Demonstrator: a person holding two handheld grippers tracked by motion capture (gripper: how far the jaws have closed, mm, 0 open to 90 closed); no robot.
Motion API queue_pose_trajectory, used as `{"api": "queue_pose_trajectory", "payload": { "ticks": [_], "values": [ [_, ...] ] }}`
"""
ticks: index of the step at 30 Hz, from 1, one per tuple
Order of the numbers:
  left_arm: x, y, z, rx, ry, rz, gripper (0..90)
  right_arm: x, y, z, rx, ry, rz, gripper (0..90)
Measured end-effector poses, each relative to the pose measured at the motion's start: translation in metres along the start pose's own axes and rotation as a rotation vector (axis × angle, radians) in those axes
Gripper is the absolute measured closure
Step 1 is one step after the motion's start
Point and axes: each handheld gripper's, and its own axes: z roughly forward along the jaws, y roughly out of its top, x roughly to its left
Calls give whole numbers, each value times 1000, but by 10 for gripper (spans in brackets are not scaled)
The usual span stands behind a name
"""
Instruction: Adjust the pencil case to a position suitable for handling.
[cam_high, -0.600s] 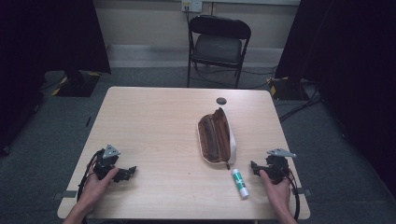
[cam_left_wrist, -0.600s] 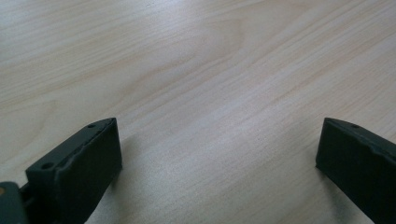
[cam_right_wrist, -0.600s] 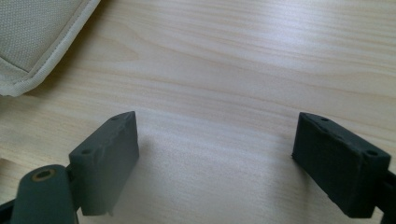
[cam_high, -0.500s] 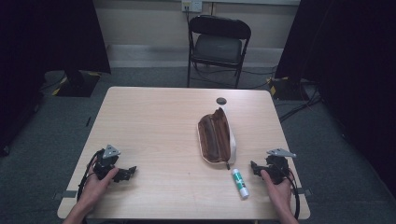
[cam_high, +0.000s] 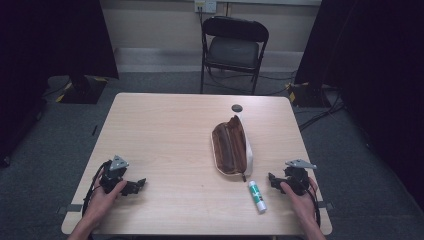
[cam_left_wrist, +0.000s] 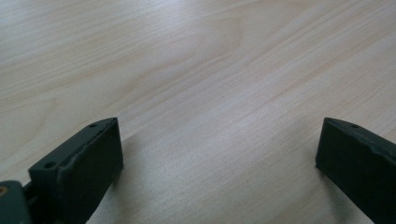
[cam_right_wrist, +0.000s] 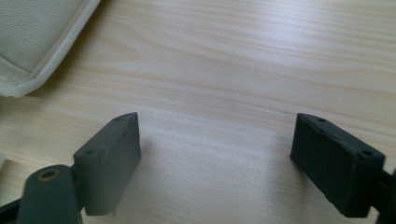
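I see a pencil case (cam_high: 231, 150) lying right of centre on the light wood table (cam_high: 165, 135). It is unzipped: brown lining faces up, with a cream outer fabric edge along its right side. That cream edge also appears at the upper left of the right gripper view (cam_right_wrist: 37, 42). A white glue stick (cam_high: 257, 196) with a green label lies just beside the case's near end, between the case and my right gripper (cam_high: 276, 181). A small dark round object (cam_high: 237, 108) sits near the far table edge. A black folding chair (cam_high: 234, 47) stands beyond the table.

Compared with the earlier frames, nothing has shifted: the case, the glue stick and both grippers occupy the same positions.

Left gripper (cam_left_wrist: 215, 163): jaws spread wide, nothing between them, bare wood beneath; it rests at the near left of the table (cam_high: 131, 186). Right gripper (cam_right_wrist: 217, 158): jaws likewise spread wide and released, grasping nothing, near the table's right edge.
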Motion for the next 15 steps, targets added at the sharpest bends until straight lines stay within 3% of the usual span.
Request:
{"api": "queue_pose_trajectory", "payload": {
  "ticks": [4,9,14,15],
  "values": [
    [0,0,0,-2,-1,-2,3,3,2,-2,-20,8,-12,175],
    [0,0,0,-4,-9,-7,0,8,9,-13,-79,57,-28,230],
    [0,0,0,-3,-6,-4,0,13,12,-20,-65,84,-49,277],
    [0,0,0,-3,-6,-4,0,17,14,-25,-68,115,-53,292]
  ]
}}
